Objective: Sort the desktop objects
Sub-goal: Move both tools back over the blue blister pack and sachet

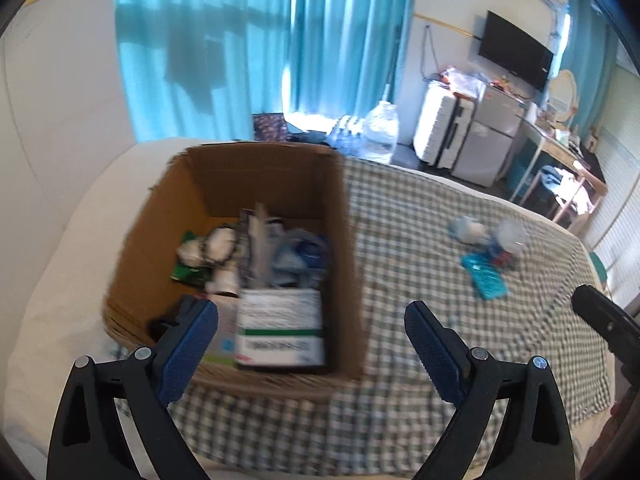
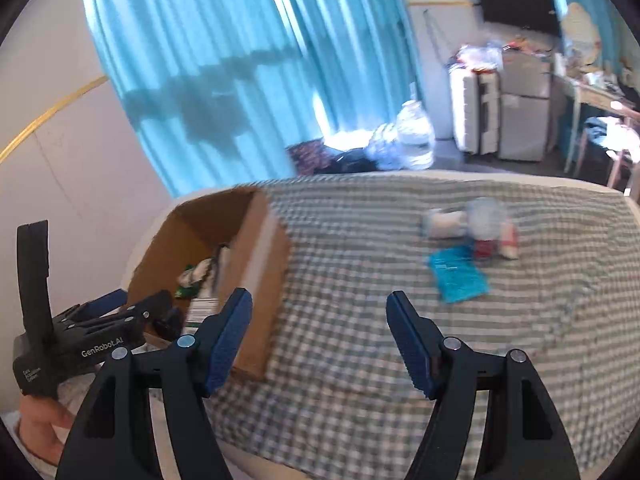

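both sets of fingers stand wide apart with nothing between them: the left gripper (image 1: 312,330) over the near edge of the cardboard box (image 1: 160,216), the right gripper (image 2: 319,330) above the checked cloth (image 2: 352,264) just right of it. the box holds packets and a white carton (image 1: 280,330). well apart on the cloth lie a teal packet (image 2: 458,274) and what looks like a blurred clear container (image 2: 486,216).

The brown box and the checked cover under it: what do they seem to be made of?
The brown box looks like corrugated cardboard, matte: plain brown walls with a ridged cut edge at the front. The checked cover seems to be woven fabric, soft and matte: green-white check that drapes over the edge. Blur leaves the weave uncertain.
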